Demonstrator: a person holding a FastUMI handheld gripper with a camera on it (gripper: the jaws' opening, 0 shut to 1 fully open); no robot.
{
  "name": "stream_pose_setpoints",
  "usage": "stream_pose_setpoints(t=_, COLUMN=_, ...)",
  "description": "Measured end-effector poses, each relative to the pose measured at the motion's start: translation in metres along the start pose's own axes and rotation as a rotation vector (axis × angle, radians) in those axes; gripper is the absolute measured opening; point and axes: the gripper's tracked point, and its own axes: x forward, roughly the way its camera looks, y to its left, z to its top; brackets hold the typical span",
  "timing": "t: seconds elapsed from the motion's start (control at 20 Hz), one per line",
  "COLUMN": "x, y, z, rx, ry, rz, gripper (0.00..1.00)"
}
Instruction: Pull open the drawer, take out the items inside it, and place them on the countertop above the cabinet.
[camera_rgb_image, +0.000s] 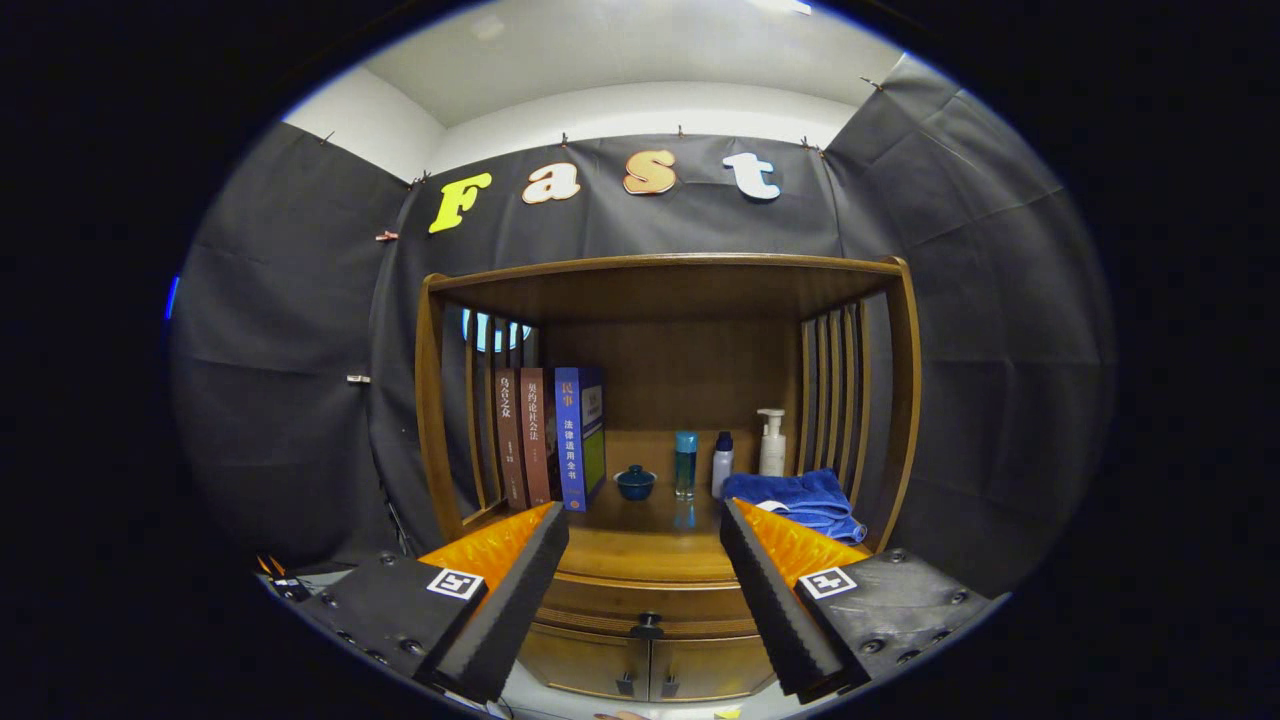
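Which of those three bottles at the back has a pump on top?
The white bottle, the one nearest the blue towel. The teal bottle and the small blue-capped bottle have plain caps. The tongs are open.

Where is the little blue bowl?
In the gripper view, the little blue bowl sits on the countertop, between the books and the teal bottle, beyond the open gripper.

Blue towel (800, 497), brown wooden cabinet (660, 545).

The hand-held gripper (645, 520) is held level, its 2 fingers (510, 590) spread wide apart, gripping nothing.
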Motion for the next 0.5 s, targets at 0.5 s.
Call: stream_pose_setpoints(t=0.5, x=0.027, y=0.003, z=-0.063, rx=0.019, ry=0.107, rz=0.016, gripper=0.99)
